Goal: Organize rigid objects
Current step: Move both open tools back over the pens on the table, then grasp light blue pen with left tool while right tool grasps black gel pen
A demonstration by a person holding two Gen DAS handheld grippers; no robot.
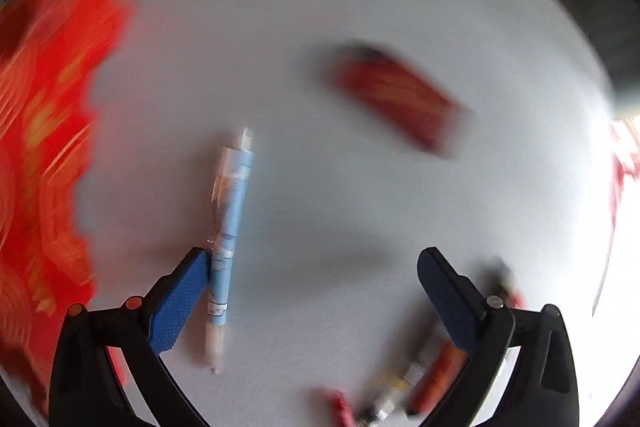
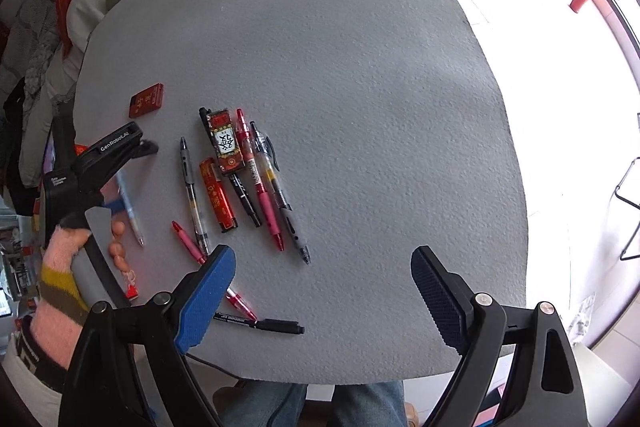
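The left gripper (image 1: 312,263), fingers spread wide, is touching a light-blue plastic pen (image 1: 229,247) lying on the grey desk (image 2: 360,67) lower left. The right gripper (image 2: 324,267) is hovering open.

Left wrist view: heavy motion blur, esp. red items at edges. Right wrist view sharp; daylight glare blows out right side. Fisheye bends both.
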